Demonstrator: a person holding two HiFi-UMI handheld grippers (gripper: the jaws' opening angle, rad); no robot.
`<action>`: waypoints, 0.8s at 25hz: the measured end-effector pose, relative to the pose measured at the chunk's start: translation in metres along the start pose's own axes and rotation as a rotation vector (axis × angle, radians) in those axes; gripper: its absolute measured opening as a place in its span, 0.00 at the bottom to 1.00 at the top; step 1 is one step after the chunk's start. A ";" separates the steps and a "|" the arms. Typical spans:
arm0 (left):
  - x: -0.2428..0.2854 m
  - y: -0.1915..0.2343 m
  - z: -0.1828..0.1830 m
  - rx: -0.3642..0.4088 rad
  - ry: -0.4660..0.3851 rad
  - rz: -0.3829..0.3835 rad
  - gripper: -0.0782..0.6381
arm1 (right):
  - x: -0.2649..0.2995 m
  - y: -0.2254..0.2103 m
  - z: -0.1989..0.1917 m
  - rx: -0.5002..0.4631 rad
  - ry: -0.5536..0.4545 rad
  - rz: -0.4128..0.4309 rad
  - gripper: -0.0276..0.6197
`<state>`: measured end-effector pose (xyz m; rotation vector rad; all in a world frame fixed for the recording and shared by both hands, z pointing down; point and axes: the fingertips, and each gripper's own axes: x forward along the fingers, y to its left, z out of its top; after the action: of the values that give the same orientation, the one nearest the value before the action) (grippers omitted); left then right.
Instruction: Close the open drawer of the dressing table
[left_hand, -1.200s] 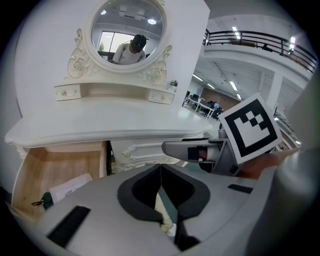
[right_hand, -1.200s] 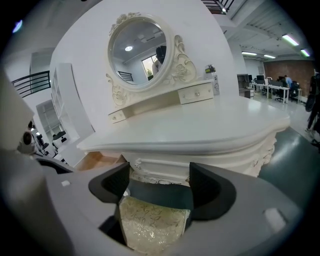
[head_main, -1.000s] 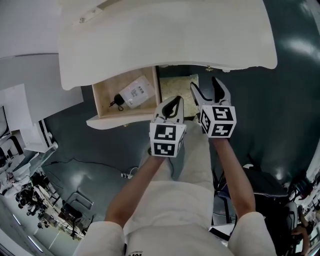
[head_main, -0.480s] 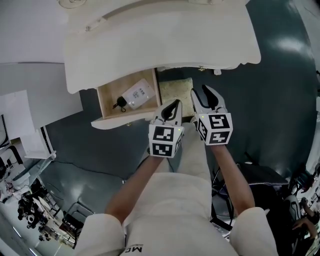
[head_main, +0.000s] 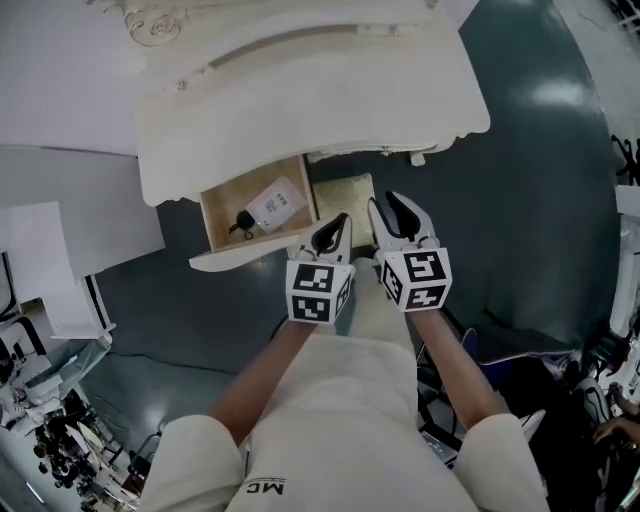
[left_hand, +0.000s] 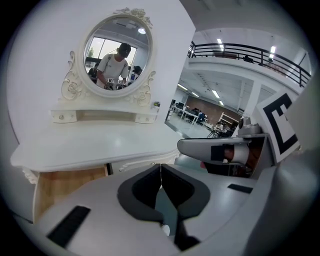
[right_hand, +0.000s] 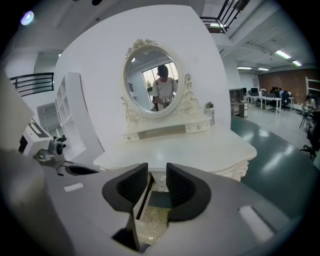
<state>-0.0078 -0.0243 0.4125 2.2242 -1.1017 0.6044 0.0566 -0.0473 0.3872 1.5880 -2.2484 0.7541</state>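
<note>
Both your forearms reach toward twelve o'clock, side by side; the grey left gripper is pinched shut, empty; the grey right gripper, jaws just narrowing, stands slightly apart, empty.

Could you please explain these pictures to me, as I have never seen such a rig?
A person holds a pair of two-jaw grippers; the marker cubes are part of them. One picture looks down from a camera on the person's head; the other two look along each gripper's jaws. Ahead stands a white dressing table with an oval mirror; its open drawer holds a white packet and a black item. The left gripper is shut and empty. On the right gripper the jaws have just been closing, now slightly apart, with nothing between them.
</note>
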 end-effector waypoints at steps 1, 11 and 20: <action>-0.004 -0.002 0.004 0.006 -0.008 -0.006 0.12 | -0.006 0.001 0.005 -0.004 -0.015 -0.010 0.20; -0.056 -0.027 0.030 0.085 -0.050 -0.079 0.12 | -0.060 0.035 0.029 -0.025 -0.080 -0.024 0.15; -0.096 -0.044 0.059 0.138 -0.115 -0.160 0.12 | -0.094 0.061 0.049 -0.012 -0.140 -0.056 0.15</action>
<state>-0.0169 0.0119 0.2971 2.4650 -0.9500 0.5040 0.0357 0.0148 0.2838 1.7406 -2.2881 0.6314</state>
